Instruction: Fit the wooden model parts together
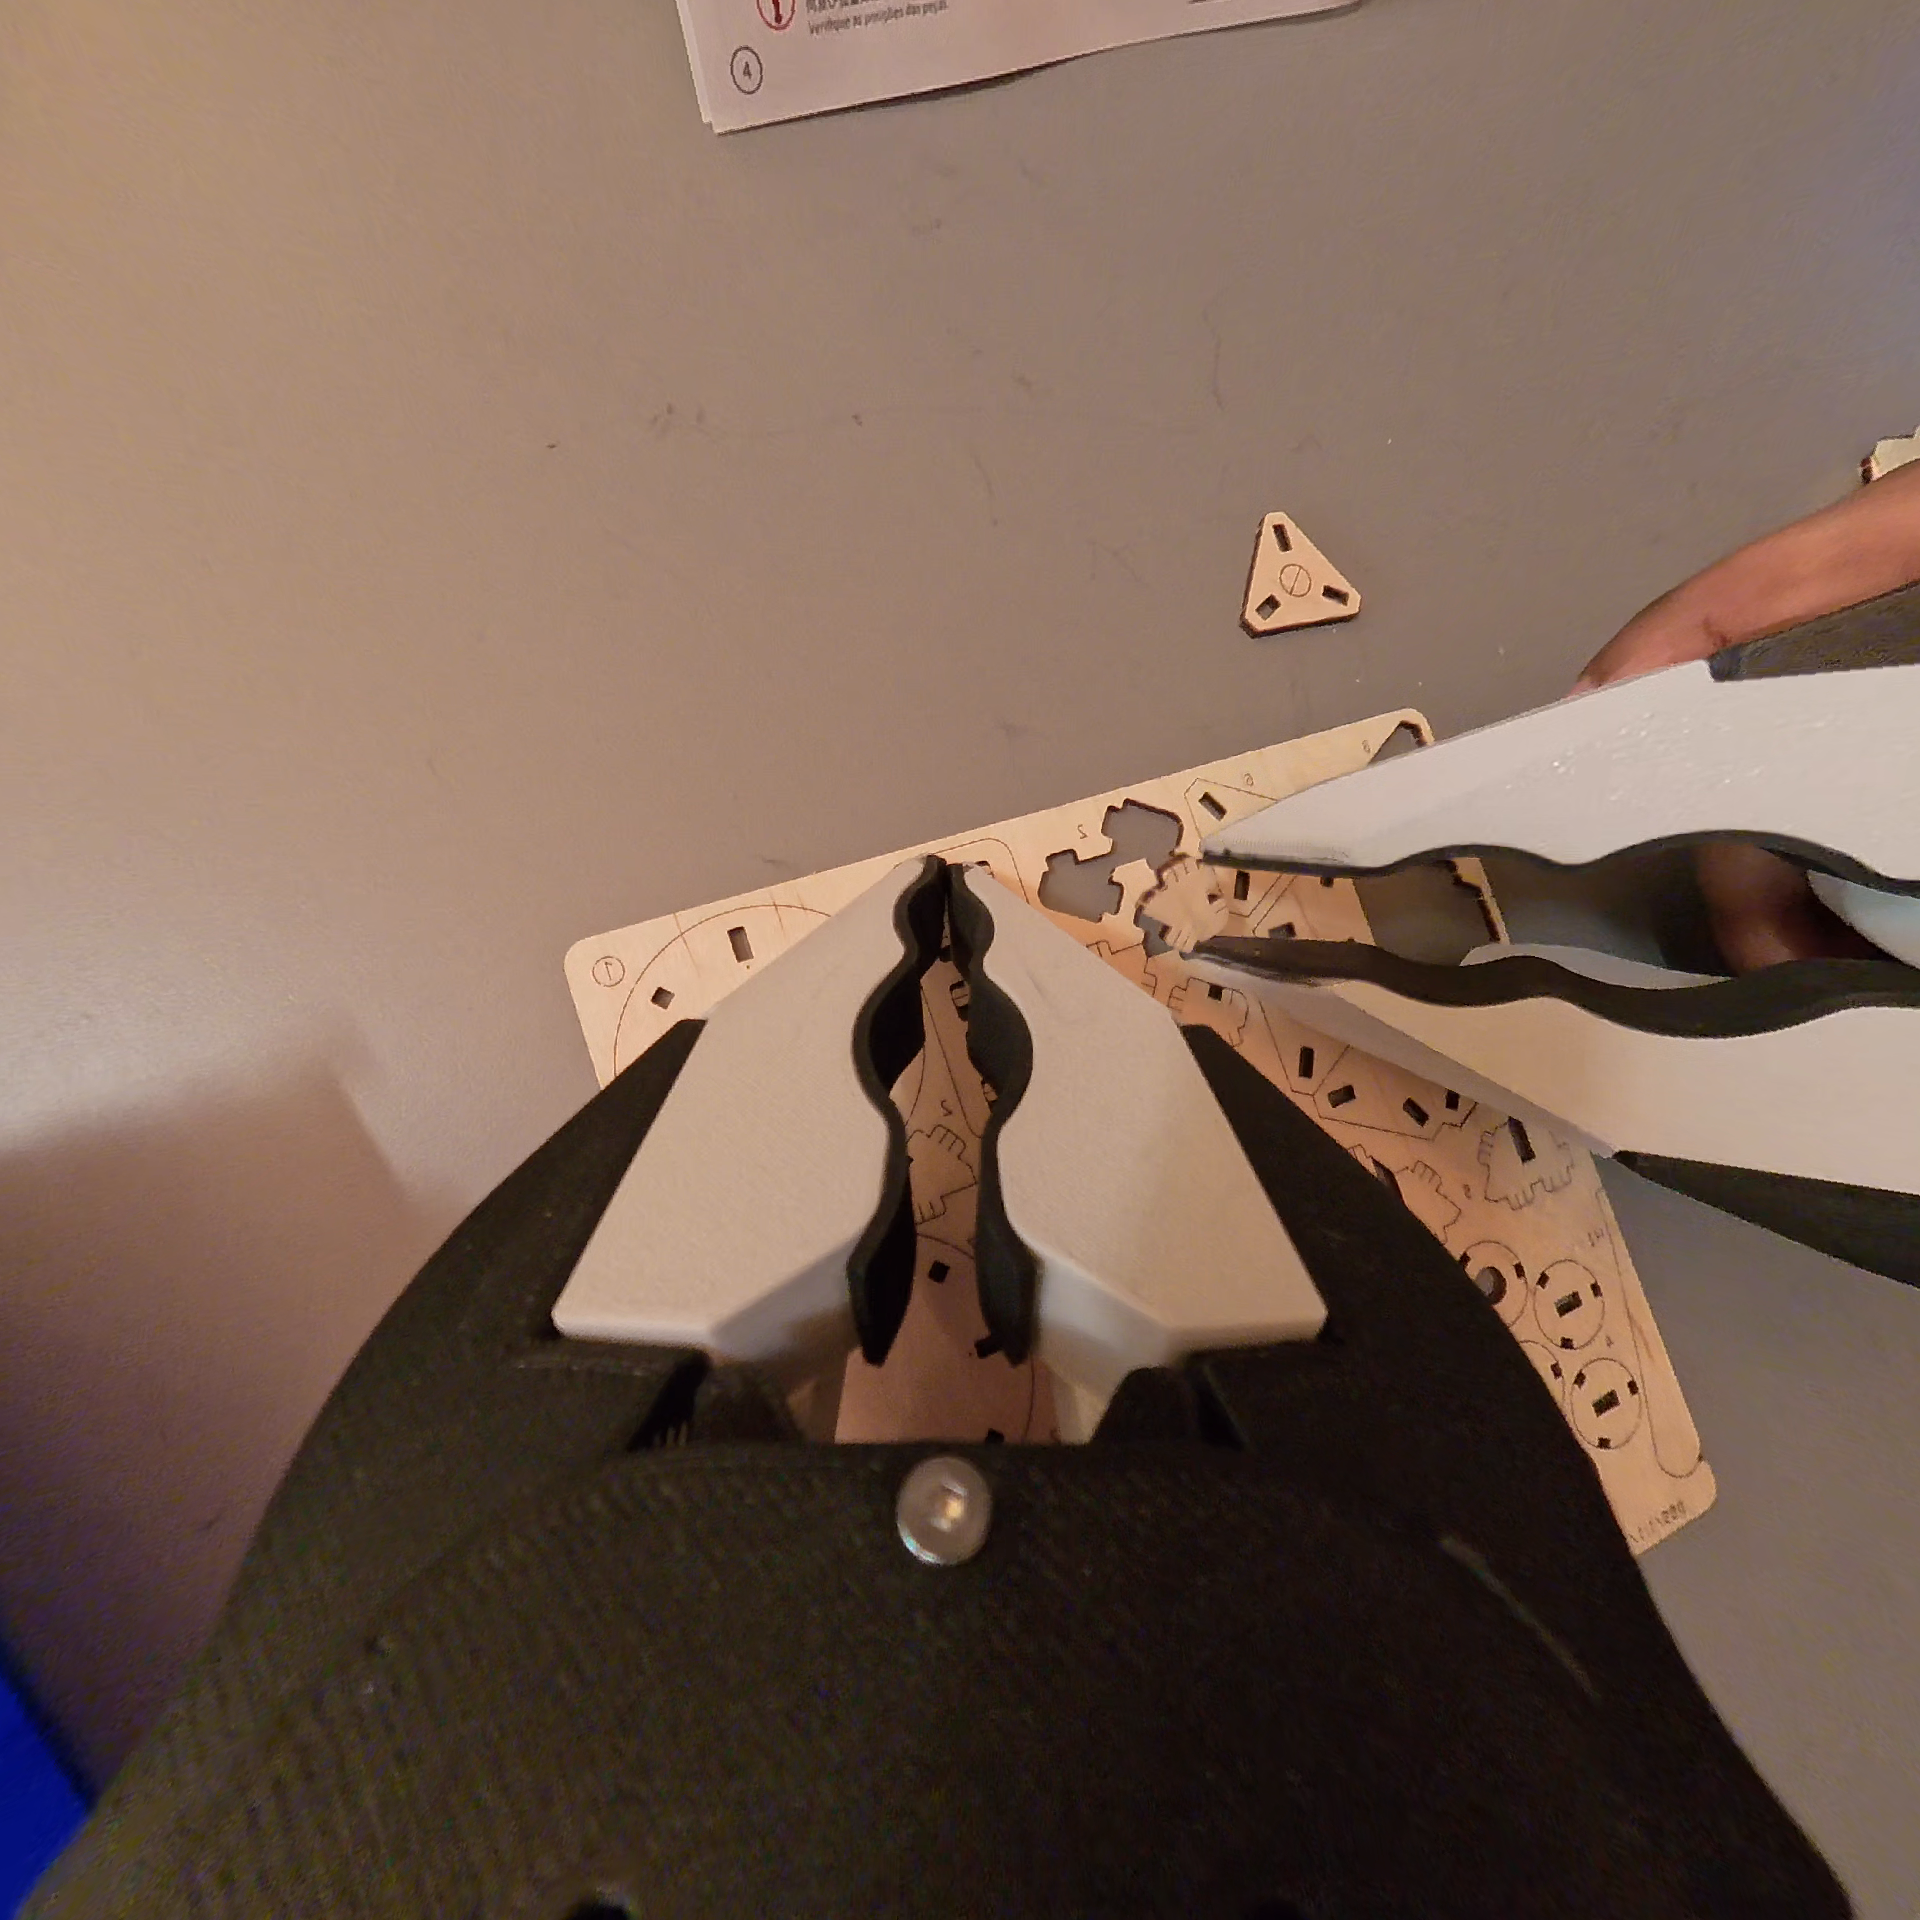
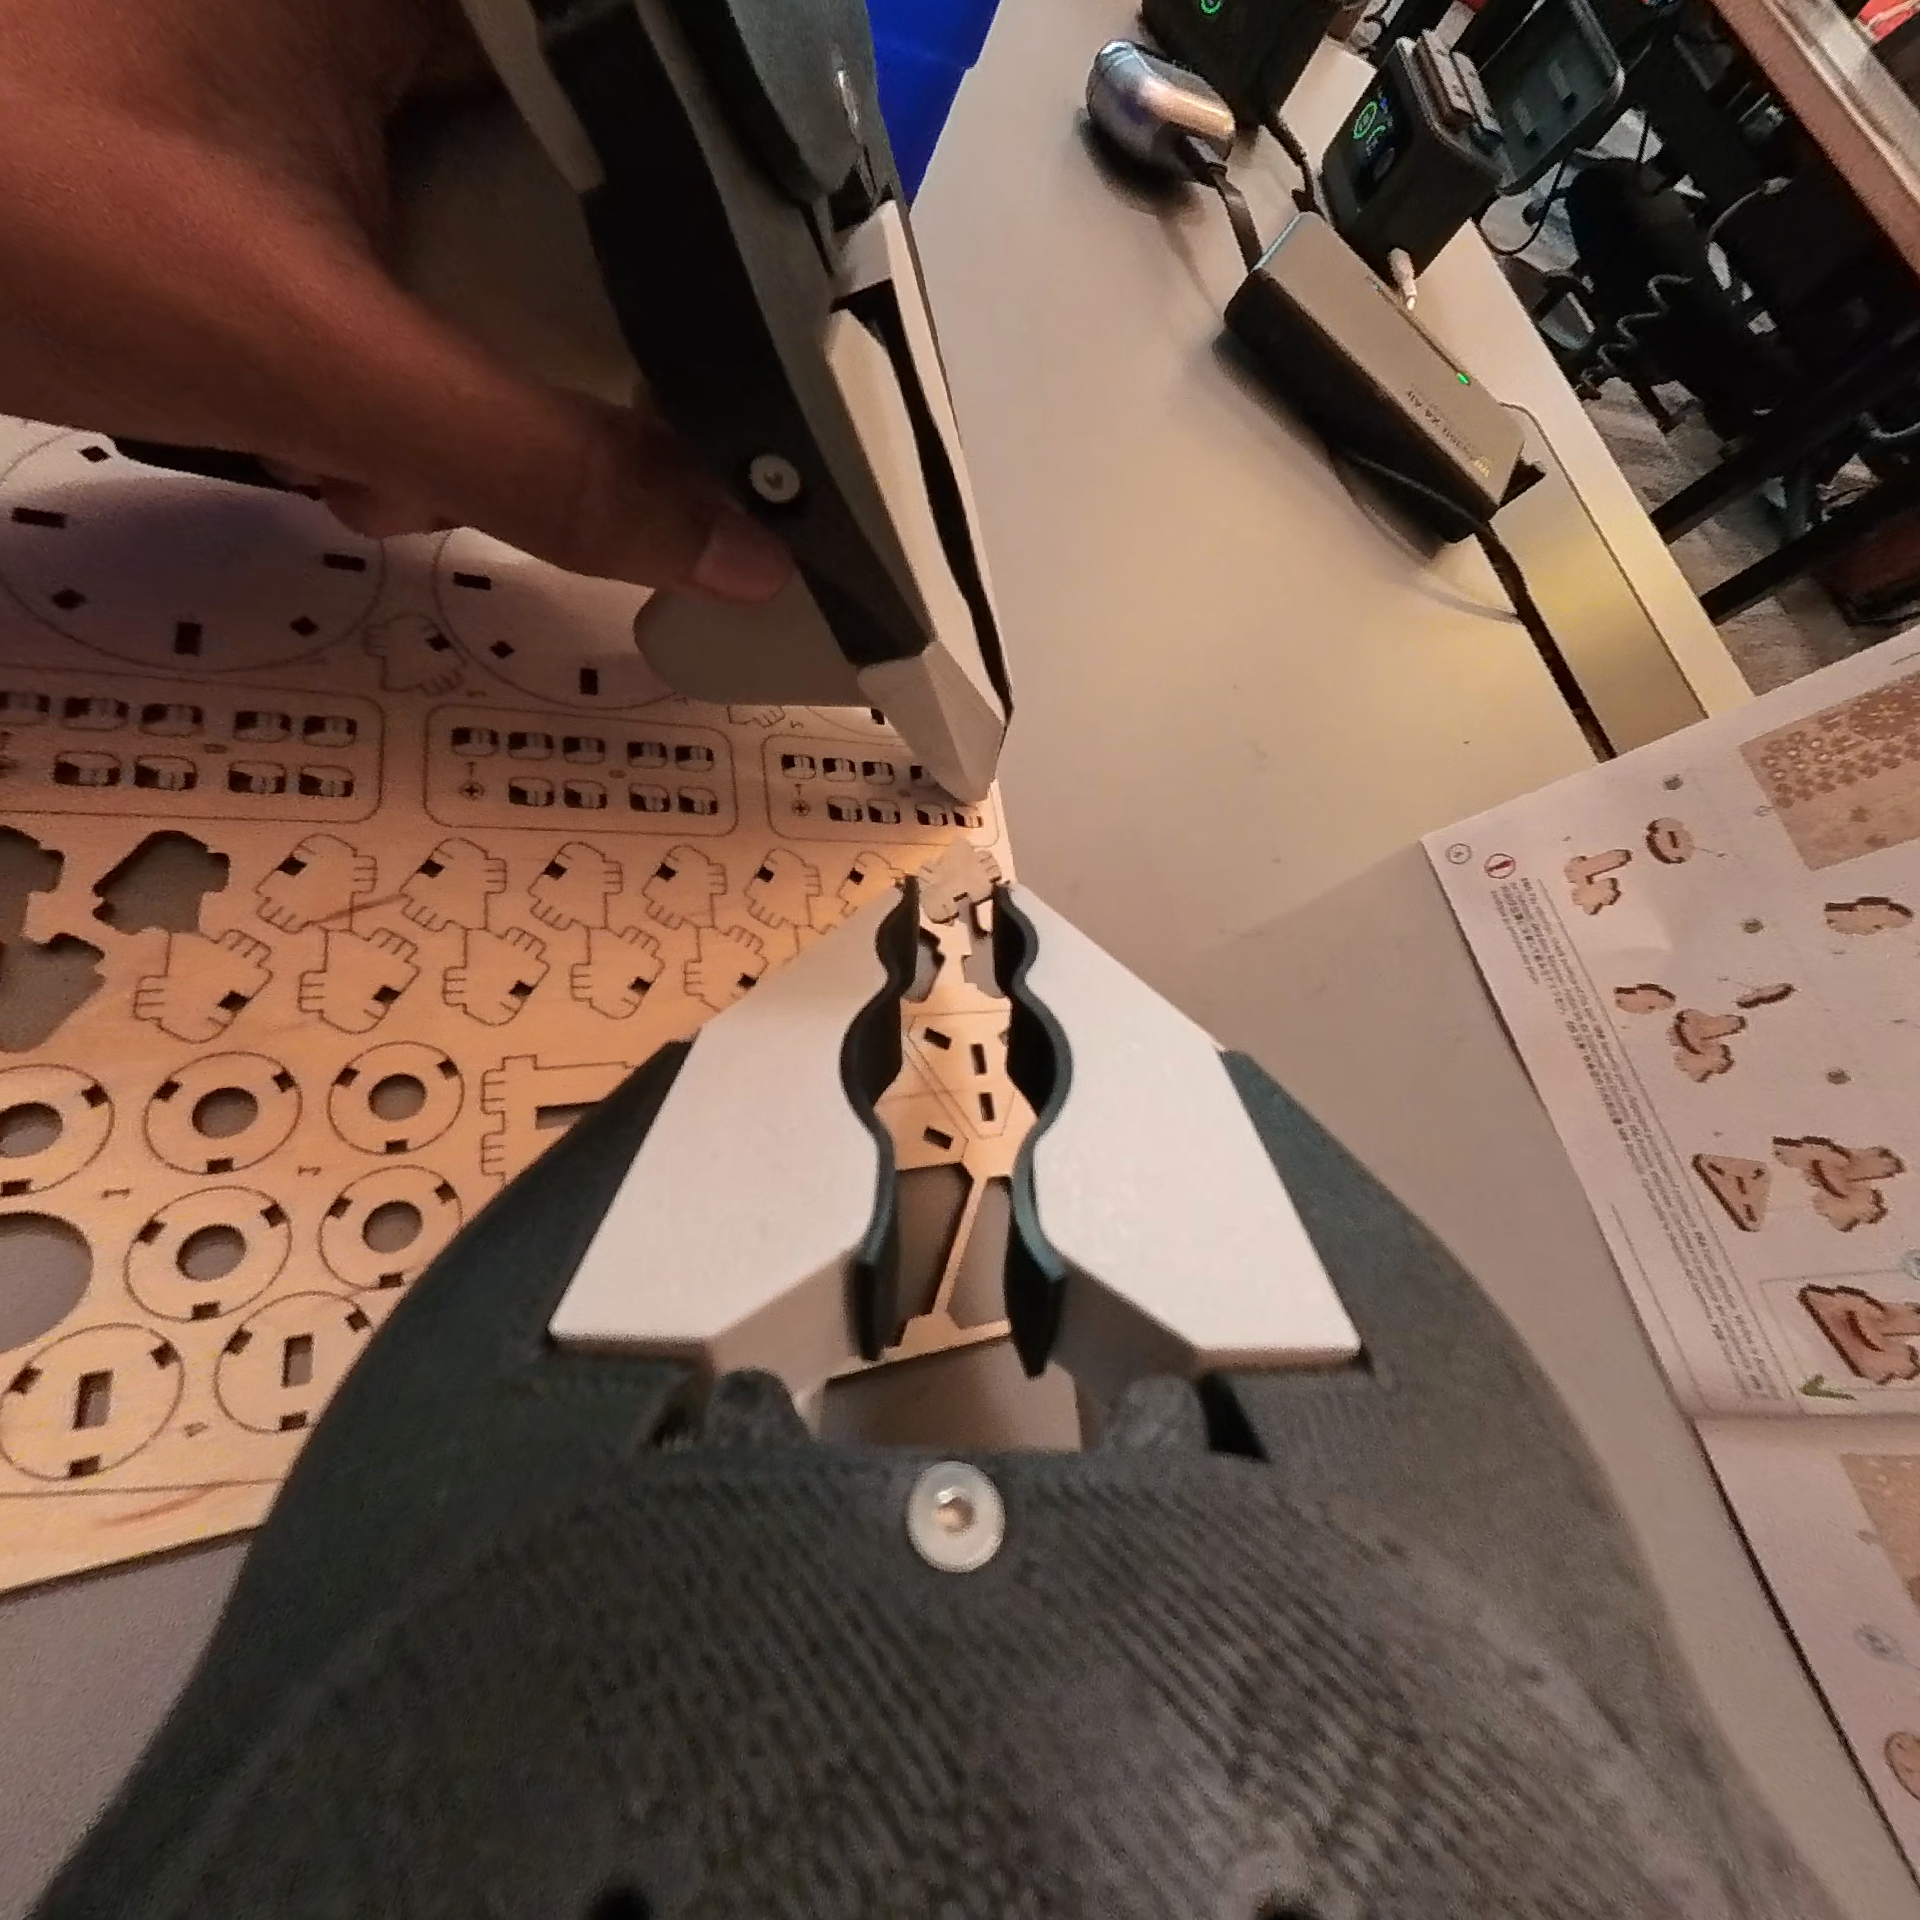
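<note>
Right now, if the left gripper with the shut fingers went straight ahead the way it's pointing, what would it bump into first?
Most likely the wooden sheet. The left gripper points steeply down at its far edge, tips shut and close above it or already touching; depth is hard to judge.

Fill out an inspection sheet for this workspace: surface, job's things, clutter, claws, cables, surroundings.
Surface: grey table, scuffed.
Job's things: laser-cut plywood sheet lying flat, several cutouts empty; loose triangular wooden piece beside it; printed instruction sheets.
Clutter: small wooden bit at the edge.
Claws: left claw shut, tip on the sheet; right claw shut on a small toothed wooden piece.
Cables: dark cable running to a slim box.
Surroundings: chargers, chairs behind.
</note>
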